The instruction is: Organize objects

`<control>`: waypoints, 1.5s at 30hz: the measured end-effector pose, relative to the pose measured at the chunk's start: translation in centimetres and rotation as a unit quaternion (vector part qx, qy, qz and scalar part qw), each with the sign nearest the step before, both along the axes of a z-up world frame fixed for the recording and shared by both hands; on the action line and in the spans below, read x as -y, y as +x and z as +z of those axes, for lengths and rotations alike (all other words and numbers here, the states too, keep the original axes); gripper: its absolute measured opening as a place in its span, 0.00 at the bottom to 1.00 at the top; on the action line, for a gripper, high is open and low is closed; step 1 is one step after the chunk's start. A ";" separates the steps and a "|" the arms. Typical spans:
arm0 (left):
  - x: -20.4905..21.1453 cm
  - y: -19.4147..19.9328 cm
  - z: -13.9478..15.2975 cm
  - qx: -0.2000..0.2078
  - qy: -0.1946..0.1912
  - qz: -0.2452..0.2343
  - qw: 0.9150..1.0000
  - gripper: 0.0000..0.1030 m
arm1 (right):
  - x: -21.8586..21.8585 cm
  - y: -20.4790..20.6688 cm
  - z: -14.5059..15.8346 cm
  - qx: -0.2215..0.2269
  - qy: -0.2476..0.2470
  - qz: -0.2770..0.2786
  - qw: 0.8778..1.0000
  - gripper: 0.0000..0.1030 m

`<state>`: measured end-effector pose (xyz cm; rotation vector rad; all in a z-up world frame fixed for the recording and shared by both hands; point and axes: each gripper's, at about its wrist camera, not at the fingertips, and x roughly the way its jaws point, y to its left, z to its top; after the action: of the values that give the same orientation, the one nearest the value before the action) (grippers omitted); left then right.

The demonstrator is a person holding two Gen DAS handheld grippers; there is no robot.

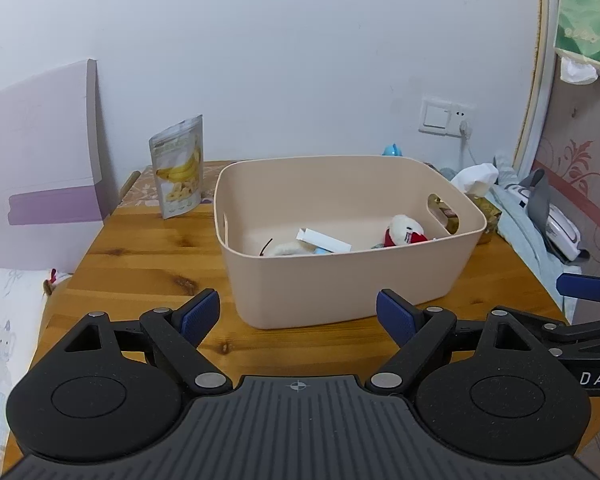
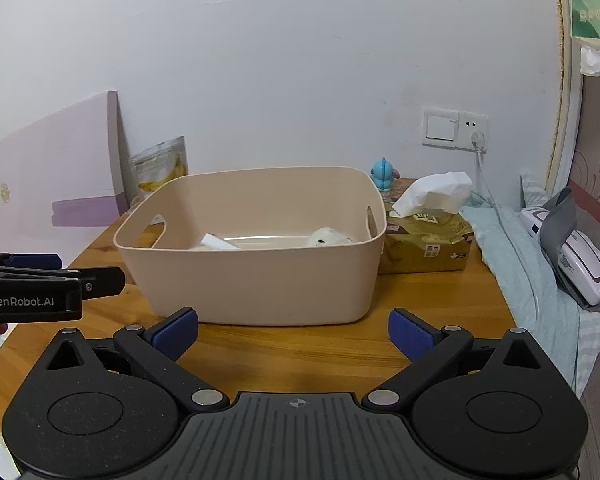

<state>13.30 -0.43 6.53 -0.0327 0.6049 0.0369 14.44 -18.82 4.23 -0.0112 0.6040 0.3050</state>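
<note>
A beige plastic bin (image 1: 340,280) (image 2: 260,280) stands on the wooden table (image 1: 140,264) (image 2: 300,348). Inside it lie a white plush toy with red (image 1: 404,232) (image 2: 330,237), a small white box (image 1: 324,240) (image 2: 220,242) and another white fluffy item (image 1: 286,249). A banana chips pouch (image 1: 179,168) (image 2: 162,170) stands upright behind the bin's left side. My left gripper (image 1: 298,318) is open just short of the bin's near wall, nothing between its fingers. My right gripper (image 2: 294,334) is open too, also in front of the bin and empty. Each gripper shows at the edge of the other's view.
A gold tissue box (image 2: 426,240) sits right of the bin, a small blue figure (image 2: 384,174) behind it. A purple-and-white box (image 1: 48,168) leans on the wall at left. A bed with a white device (image 2: 572,260) borders the table's right side; a wall socket (image 2: 454,128) has a cable.
</note>
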 end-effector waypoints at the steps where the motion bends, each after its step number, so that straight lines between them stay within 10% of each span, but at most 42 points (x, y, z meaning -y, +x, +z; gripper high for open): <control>1: 0.0 -0.2 0.0 0.000 0.000 -0.001 1.000 0.85 | 0.0 -0.3 0.0 0.001 0.000 0.001 1.000 1.00; 45: 0.7 -9.5 -2.1 -0.017 0.002 -0.019 1.000 0.85 | 2.1 -8.4 -1.2 0.000 0.001 -0.016 1.000 1.00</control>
<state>3.80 -1.09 4.40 -0.0159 0.6396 0.0017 6.06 -20.96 3.07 0.0013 0.6037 0.2751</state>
